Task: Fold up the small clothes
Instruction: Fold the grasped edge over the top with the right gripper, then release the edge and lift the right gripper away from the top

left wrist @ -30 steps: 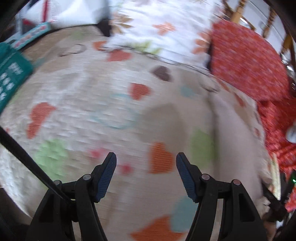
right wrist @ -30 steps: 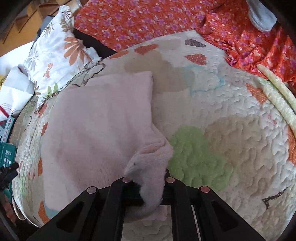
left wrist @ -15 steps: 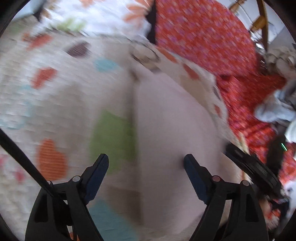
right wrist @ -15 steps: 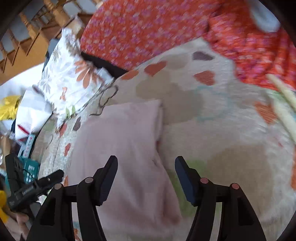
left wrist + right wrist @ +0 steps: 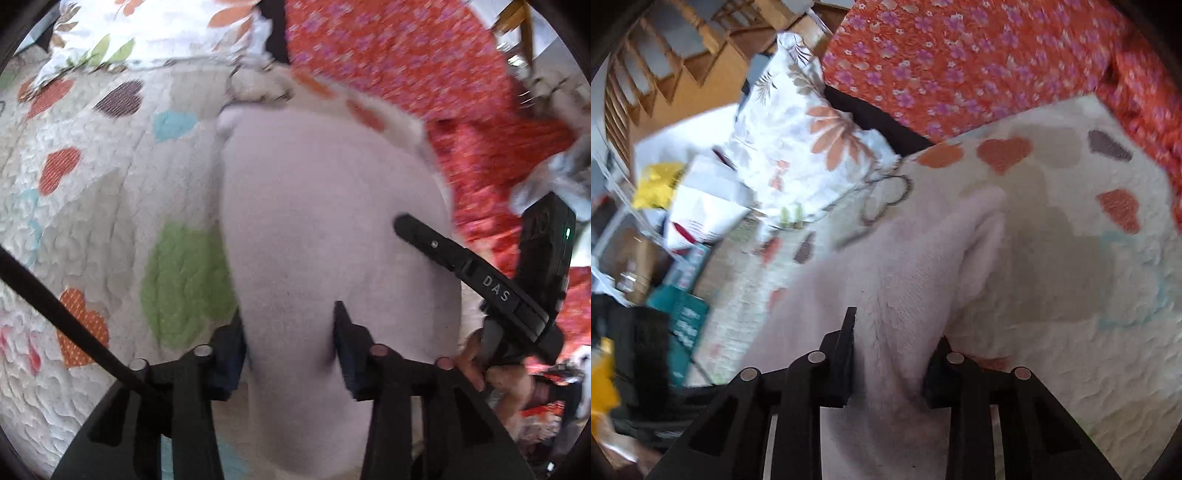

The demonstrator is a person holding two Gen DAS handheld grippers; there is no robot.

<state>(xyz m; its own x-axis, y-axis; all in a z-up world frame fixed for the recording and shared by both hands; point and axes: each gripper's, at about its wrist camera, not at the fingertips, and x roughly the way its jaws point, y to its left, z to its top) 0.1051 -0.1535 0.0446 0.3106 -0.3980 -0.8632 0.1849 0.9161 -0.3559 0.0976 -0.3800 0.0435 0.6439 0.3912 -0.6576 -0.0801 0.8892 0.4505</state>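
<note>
While on quilt, pink cloth btwn L gripper & R gripper fingers.

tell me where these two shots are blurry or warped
Left wrist view: the red floral blanket at the upper right smears with motion, while the pale pink fleece garment looks soft. Right wrist view: the clutter at the left edge streaks and the wooden stair rail bows from fisheye; the heart-print quilt stays fairly crisp.
</note>
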